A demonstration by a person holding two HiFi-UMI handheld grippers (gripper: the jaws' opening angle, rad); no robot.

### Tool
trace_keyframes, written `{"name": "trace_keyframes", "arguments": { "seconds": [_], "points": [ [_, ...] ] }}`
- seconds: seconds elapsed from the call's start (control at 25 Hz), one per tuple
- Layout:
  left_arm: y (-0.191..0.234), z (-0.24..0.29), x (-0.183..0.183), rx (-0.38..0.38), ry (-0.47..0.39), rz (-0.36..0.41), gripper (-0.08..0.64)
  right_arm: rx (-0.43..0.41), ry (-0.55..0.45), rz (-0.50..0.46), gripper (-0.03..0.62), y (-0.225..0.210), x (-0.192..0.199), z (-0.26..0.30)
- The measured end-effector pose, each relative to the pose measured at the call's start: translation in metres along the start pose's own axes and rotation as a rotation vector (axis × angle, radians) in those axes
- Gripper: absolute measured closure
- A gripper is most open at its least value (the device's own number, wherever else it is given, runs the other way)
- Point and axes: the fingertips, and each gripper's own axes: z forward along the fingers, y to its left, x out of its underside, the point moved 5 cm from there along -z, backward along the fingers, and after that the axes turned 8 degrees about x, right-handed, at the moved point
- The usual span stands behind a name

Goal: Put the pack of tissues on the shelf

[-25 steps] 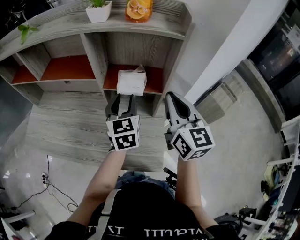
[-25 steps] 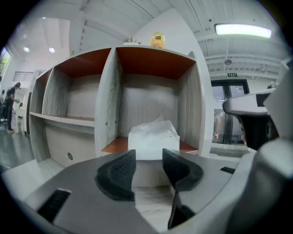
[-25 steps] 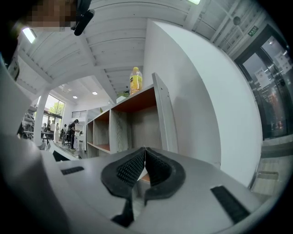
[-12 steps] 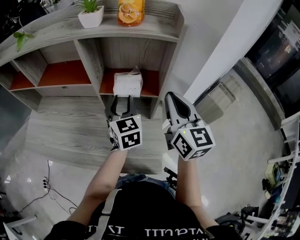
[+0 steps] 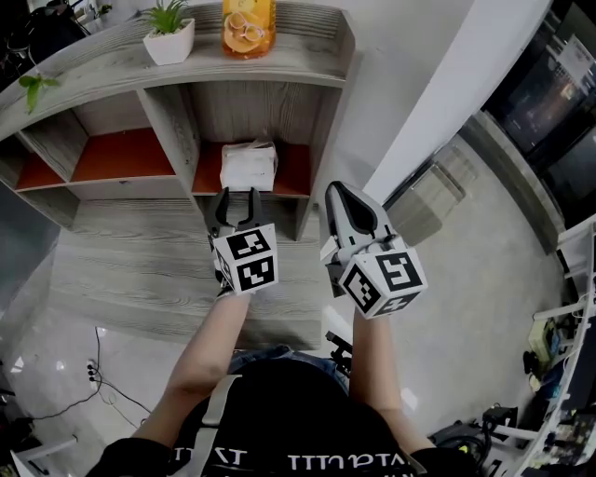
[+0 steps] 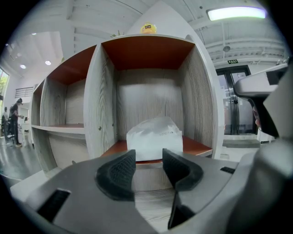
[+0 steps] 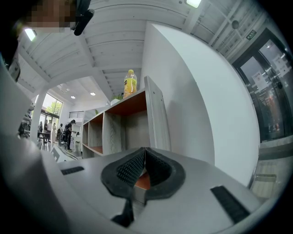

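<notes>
Where crinkled tissue pack [image 5: 248, 166] sits, woodgrain shelf [image 5: 270, 107]

Count: one pack of tissues [image 5: 248, 166]; one shelf [image 5: 307, 42], three compartments visible; one potted plant [image 5: 169, 37]; one yellow bottle [image 5: 248, 23]; two grippers: left gripper [image 5: 238, 194], right gripper [image 5: 337, 189].

The grey wood-grain shelf [image 5: 177, 126] holds a white plastic-wrapped pack of tissues [image 5: 248, 166] in its three-o'clock compartment; on top, a white plant pot [image 5: 169, 42] stands at nine o'clock of an orange drink bottle [image 5: 248, 20].

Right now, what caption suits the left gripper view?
Open left gripper faces the pack of tissues sitting in the rightmost compartment of the shelf.
</notes>
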Motion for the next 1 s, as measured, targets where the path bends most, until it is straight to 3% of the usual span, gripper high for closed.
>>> {"name": "trace_keyframes", "arguments": {
  "seconds": [0.48, 1.0],
  "points": [
    [0.005, 0.004, -0.007, 0.043, -0.007, 0.000, 0.372, 0.001, -0.006, -0.011, 0.575, 0.004, -0.004, 0.004],
    [0.013, -0.017, -0.027, 0.140, -0.084, -0.016, 0.373, 0.017, -0.021, -0.143, 0.575, 0.025, -0.010, 0.001]
  ]
}}
